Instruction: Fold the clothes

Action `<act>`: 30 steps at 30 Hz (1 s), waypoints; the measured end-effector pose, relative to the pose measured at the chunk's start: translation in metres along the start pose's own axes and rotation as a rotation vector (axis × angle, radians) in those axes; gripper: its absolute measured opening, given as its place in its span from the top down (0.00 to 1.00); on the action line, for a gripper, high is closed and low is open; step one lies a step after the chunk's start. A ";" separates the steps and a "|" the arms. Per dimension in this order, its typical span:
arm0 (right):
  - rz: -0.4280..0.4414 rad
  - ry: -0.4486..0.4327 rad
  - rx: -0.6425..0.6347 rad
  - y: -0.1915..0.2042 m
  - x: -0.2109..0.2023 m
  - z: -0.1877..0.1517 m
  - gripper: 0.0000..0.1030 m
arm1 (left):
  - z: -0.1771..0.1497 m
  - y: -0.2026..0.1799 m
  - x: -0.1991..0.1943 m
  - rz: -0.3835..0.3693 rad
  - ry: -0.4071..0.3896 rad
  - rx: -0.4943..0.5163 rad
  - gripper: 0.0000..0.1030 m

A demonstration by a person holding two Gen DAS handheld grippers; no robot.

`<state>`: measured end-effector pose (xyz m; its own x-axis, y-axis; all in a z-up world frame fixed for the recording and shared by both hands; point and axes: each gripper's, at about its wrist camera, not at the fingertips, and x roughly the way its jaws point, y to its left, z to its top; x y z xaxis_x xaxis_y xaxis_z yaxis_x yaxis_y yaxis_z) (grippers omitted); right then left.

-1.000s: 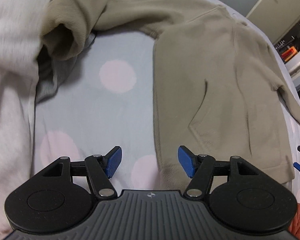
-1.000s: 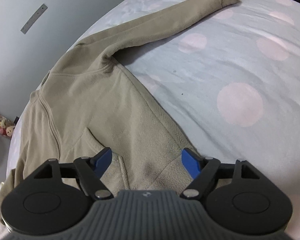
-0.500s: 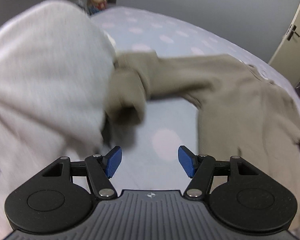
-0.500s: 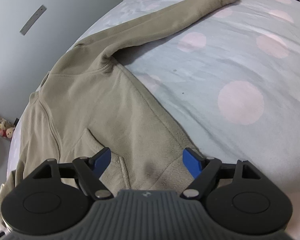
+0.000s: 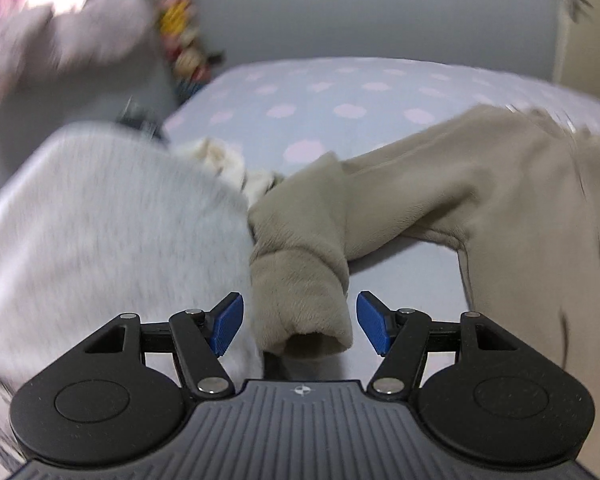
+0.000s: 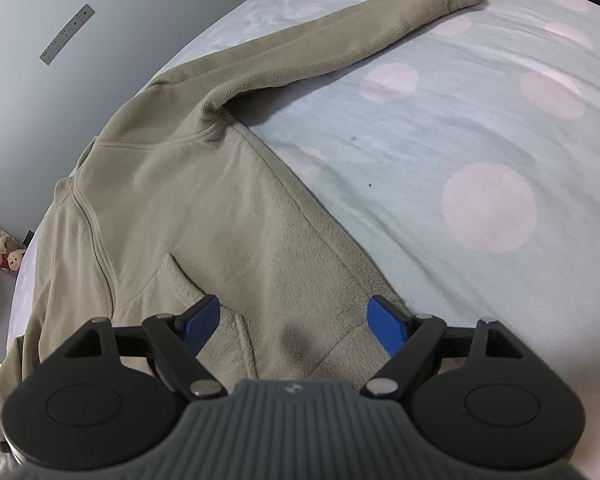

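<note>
An olive fleece jacket (image 6: 204,208) lies flat on the dotted bed sheet (image 6: 480,140), its one sleeve (image 6: 340,40) stretched toward the far corner. My right gripper (image 6: 296,324) hovers open over the jacket's lower hem by the pocket, and the pads do not press on the cloth. In the left wrist view the jacket (image 5: 520,200) fills the right side. Its other sleeve is bunched, and the cuff (image 5: 304,296) sits between the pads of my left gripper (image 5: 300,328). That gripper is open, with a gap on both sides of the cuff.
A pale grey garment (image 5: 112,232) is heaped at the left, against the bunched sleeve. Small plush toys (image 6: 0,248) hang by the grey wall beyond the bed. Bare sheet (image 5: 320,100) stretches behind the sleeve and to the right of the jacket.
The left view has swung up from the jacket's body to the bunched sleeve, whose cuff now sits between the jaws. The right gripper stays put, its jaws slightly wider.
</note>
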<state>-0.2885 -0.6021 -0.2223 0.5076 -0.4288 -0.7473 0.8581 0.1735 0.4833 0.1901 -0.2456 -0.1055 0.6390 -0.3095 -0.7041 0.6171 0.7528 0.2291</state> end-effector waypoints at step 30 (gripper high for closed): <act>0.030 0.017 0.038 -0.005 0.012 -0.002 0.16 | -0.087 -0.097 0.077 0.328 -0.087 1.408 0.74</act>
<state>-0.2868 -0.6064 -0.2350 0.5342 -0.4093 -0.7397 0.8393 0.1519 0.5220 0.1393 -0.2917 -0.2405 0.8313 -0.3112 -0.4605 0.3383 -0.3740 0.8635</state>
